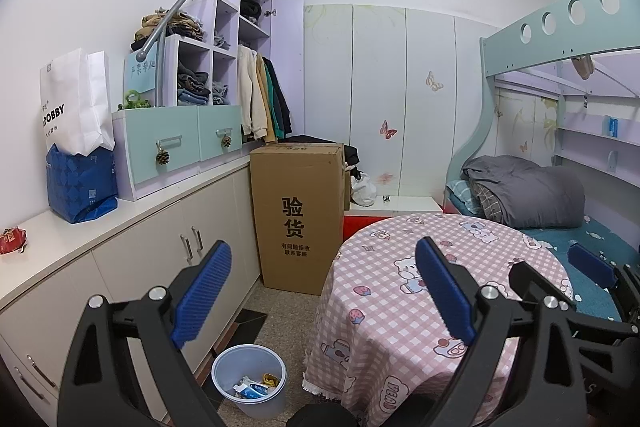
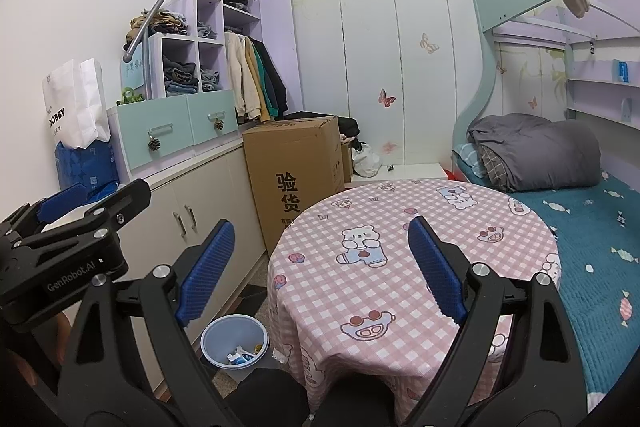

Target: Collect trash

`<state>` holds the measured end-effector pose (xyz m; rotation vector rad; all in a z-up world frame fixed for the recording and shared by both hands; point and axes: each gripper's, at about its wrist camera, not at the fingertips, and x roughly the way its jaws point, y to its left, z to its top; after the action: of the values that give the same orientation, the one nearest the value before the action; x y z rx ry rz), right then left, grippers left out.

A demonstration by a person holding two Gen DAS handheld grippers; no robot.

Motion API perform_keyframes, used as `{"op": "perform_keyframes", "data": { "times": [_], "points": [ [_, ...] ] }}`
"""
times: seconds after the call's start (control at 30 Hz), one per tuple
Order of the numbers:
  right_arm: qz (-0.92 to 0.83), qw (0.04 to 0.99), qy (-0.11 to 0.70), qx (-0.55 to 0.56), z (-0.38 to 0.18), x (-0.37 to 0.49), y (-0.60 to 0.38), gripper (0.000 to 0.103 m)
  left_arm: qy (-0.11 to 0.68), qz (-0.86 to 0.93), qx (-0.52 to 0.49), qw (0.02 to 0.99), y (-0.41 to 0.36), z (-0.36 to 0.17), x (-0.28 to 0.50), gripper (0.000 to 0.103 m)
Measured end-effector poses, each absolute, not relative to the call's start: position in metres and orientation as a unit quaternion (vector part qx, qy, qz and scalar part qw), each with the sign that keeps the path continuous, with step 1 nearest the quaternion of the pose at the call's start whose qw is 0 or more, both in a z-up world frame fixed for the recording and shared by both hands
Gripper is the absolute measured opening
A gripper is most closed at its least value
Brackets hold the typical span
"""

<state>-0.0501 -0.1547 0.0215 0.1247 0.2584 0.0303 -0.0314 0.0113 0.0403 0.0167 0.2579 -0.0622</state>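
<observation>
Bin [image 1: 249, 381] w/ trash on floor [image 1: 292, 311], beside round table [image 1: 400, 267].

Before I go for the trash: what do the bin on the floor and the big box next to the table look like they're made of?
Bin: seemingly thin, smooth plastic, pale blue and slightly translucent, its rim catching light. Box: brown corrugated cardboard, matte, with taped top flaps and black printed characters.

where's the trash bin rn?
The pale blue plastic trash bin sits on the floor, low centre-left in both wrist views, between the white cabinet and the round table's pink checked cloth.
</observation>
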Motion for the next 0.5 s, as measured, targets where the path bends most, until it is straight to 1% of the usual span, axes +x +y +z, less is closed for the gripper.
{"op": "perform_keyframes", "data": {
  "times": [0.5],
  "points": [
    [0.017,0.989,0.133,0.062,0.0193,-0.0481,-0.1565,0.087,0.134,-0.033,0.010,0.990,0.0186,0.0374,-0.0279,0.091]
  ]
}}
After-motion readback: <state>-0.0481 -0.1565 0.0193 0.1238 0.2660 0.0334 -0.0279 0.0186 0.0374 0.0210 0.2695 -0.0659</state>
